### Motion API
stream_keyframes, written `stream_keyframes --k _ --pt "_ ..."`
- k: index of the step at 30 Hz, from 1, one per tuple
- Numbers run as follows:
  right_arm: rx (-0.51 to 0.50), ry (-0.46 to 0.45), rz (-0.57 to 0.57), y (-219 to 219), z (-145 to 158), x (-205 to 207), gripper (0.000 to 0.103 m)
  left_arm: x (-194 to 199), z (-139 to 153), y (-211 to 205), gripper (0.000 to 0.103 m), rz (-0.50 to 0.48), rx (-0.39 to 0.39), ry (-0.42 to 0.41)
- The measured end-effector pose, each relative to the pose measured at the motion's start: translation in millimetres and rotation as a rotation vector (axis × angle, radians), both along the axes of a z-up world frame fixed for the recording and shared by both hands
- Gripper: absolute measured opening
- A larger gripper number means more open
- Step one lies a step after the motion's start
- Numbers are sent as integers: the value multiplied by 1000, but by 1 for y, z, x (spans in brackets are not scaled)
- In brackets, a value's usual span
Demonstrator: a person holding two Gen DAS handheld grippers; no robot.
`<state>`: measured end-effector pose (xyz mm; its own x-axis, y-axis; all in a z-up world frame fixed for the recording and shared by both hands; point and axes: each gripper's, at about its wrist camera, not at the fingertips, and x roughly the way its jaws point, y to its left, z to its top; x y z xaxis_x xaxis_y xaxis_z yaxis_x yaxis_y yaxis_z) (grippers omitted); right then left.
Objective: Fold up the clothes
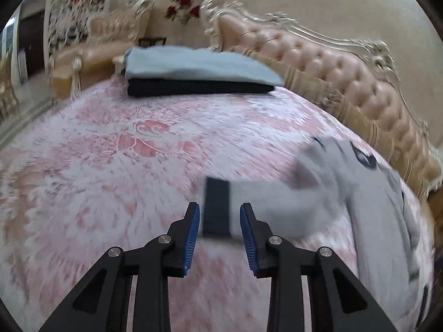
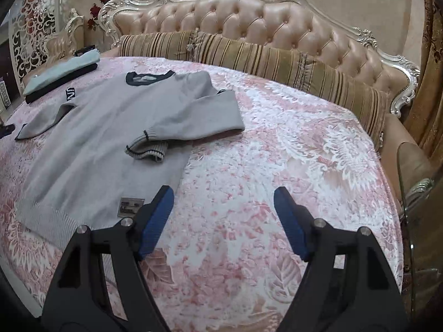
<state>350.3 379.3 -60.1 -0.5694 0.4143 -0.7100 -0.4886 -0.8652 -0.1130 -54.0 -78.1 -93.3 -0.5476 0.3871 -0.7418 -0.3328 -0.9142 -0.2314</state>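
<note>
A: What's the surface?
B: A pink-and-white patterned bedspread (image 2: 249,144) below a tufted headboard (image 2: 249,19), with striped pillows (image 2: 277,58) along it.

A: And the clothes?
B: A grey sweater (image 2: 97,127) lies spread flat, one sleeve (image 2: 191,119) folded across its body. Folded garments (image 1: 193,74) are stacked at the far edge.

A: The tools?
B: The right gripper (image 2: 223,197) is spread wide over bare cover. The left gripper (image 1: 219,215) is released too; the dark cuff (image 1: 217,207) seems loose between its fingers, though blurred.
</note>
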Motion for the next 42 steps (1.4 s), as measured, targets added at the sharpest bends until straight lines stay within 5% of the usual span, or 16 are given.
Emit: stream_keyframes --k 9,12,19,25,30,35,42 --pt "-27 -42 10 0 -14 -9 78 -15 -15 21 31 -24 -104 -28" --pt "-21 -37 25 -6 -12 -10 78 -14 -12 30 8 -45 -167 -20" --pt "14 -7 31 -9 -1 -9 82 -5 39 -27 4 47 -32 41" --pt "13 33 25 0 3 -24 88 -15 14 -52 5 112 -12 -32" --pt "90 -5 78 -17 -6 -52 88 -12 -7 -46 17 149 -21 -61" --pt "195 -46 172 -43 -13 -79 88 20 8 -66 28 199 19 2" --pt "122 -75 171 -40 -35 -122 88 66 23 -67 30 181 94 38"
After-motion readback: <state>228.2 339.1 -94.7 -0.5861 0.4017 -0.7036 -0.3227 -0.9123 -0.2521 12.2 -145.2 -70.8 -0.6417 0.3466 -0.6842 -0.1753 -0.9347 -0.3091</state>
